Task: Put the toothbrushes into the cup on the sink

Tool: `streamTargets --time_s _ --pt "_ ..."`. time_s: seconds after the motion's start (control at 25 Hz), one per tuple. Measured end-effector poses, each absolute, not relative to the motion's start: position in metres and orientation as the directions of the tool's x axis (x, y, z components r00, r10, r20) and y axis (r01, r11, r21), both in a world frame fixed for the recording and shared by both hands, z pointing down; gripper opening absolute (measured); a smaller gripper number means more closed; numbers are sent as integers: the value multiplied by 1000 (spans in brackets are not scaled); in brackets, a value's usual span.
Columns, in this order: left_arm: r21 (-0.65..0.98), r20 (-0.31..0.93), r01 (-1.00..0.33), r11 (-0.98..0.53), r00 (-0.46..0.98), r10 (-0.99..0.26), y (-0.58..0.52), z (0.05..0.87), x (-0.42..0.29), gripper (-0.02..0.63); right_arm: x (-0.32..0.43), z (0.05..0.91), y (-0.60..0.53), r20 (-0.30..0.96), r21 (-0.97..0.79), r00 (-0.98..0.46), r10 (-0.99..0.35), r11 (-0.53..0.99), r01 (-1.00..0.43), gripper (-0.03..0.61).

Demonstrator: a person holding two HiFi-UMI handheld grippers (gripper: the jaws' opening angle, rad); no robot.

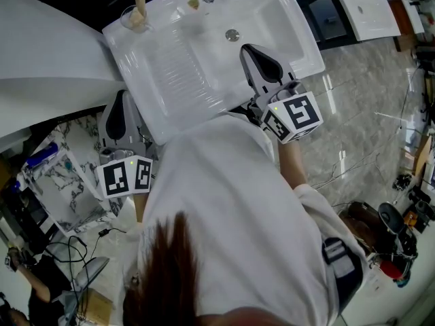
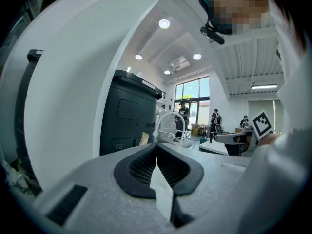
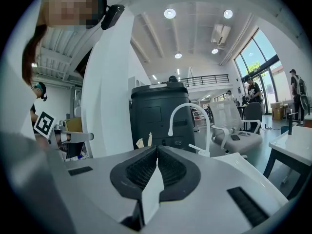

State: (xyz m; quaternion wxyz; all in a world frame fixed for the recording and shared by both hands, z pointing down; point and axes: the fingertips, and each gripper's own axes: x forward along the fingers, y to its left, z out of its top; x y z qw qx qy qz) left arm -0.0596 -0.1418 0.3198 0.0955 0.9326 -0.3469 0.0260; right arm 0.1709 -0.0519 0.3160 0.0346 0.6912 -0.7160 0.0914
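Observation:
The white sink fills the upper middle of the head view. At its far left corner stands a clear cup holding wooden toothbrushes; their tan tips show beyond the jaws in the right gripper view. My left gripper hovers off the sink's left edge, jaws shut with nothing between them. My right gripper is over the basin's near right side, a little short of the drain. It is also shut and empty.
A white curved faucet rises at the sink's back, with a dark cabinet behind it. Small items lie on the back ledge. A large white tub lies to the left, a marbled box and cables lower left.

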Motion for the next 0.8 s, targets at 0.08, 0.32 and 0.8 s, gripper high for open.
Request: streamTargets --time_s 0.08,0.32,0.8 --pt "162 117 -652 -740 758 -642 -142 321 -60 15 171 316 -52 178 -81 -42 -983 28 -996 17" --pt "172 116 -652 -739 758 -642 -144 323 -62 15 170 316 -51 181 -77 -33 -983 20 -997 17" --pt "196 114 -648 -736 760 -639 -144 324 -64 15 169 316 -51 189 -63 -38 -981 27 -998 17"
